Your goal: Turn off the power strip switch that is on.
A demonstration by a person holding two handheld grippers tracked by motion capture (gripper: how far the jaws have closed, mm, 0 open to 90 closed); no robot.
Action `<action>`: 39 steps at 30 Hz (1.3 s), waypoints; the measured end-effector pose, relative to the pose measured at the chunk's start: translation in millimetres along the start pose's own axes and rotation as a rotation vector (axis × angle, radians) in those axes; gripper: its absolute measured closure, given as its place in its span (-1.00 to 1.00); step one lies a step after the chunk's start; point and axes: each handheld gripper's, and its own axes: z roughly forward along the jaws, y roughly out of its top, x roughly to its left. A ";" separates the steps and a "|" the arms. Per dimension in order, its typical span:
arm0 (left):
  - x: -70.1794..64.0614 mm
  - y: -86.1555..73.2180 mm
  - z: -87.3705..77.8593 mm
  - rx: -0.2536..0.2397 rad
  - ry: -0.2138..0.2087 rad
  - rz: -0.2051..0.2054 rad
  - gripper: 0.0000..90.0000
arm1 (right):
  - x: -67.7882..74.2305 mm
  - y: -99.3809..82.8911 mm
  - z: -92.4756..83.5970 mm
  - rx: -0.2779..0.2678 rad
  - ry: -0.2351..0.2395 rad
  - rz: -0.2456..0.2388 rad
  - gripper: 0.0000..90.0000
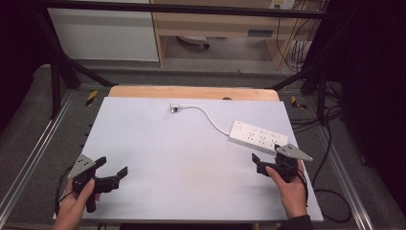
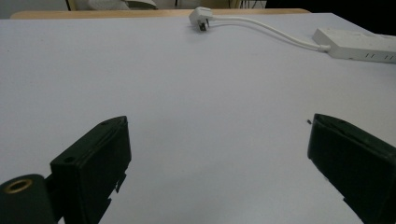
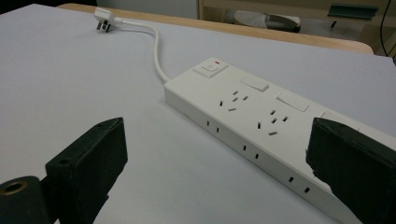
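Grey floor (image 1: 28, 139), wooden shelving (image 1: 215, 21) behind.

No legible txt or nos. anywhere, incl. power strip (image 3: 261, 121).

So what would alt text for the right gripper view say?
A long white plastic power strip lies on a pale grey table, just ahead of the right gripper, whose two black jaws stand wide apart. Its white cord curves away to a white plug.

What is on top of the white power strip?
The power strip has a switch with a small red mark at the cable end, then rows of socket holes. Nothing is plugged in. The right gripper's jaw covers its near end.
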 end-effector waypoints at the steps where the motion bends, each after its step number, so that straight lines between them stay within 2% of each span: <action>1: 0.1 -0.1 0.1 0.001 0.000 -0.001 -0.86 | 0.7 0.7 0.1 0.002 -0.001 -0.003 -0.87; 9: 0.3 -0.5 -0.1 0.006 -0.003 0.002 -0.86 | 2.5 14.7 -1.0 -0.002 0.010 0.007 -0.85; 14: 0.5 -0.8 1.0 0.008 -0.003 0.001 -0.86 | -4.2 26.2 5.0 0.009 0.007 0.001 -0.80; 20: -0.7 -0.7 0.2 0.012 -0.006 0.009 -0.86 | -11.2 36.4 9.5 0.011 0.007 0.014 -0.67; 23: -0.8 -0.7 0.7 0.014 -0.010 0.010 -0.86 | -12.3 41.6 10.9 0.014 0.006 -0.005 -0.56; 24: -1.0 -0.8 1.0 0.013 -0.010 0.007 -0.86 | -13.1 43.5 11.5 0.010 0.004 -0.011 -0.50; 25: -1.2 -0.9 1.2 0.013 -0.010 0.005 -0.86 | -15.1 46.9 12.5 0.002 0.002 -0.008 -0.33; 27: -1.3 -0.9 1.0 0.014 -0.009 0.006 -0.86 | -16.3 48.5 13.4 0.002 0.002 -0.009 -0.27; 32: -1.3 -0.9 1.6 0.021 -0.009 0.008 -0.86 | -21.9 53.6 15.8 -0.020 0.004 -0.008 0.22; 39: -1.3 -1.4 1.6 0.025 -0.009 0.012 -0.86 | -29.1 60.3 17.5 -0.049 -0.007 -0.031 0.73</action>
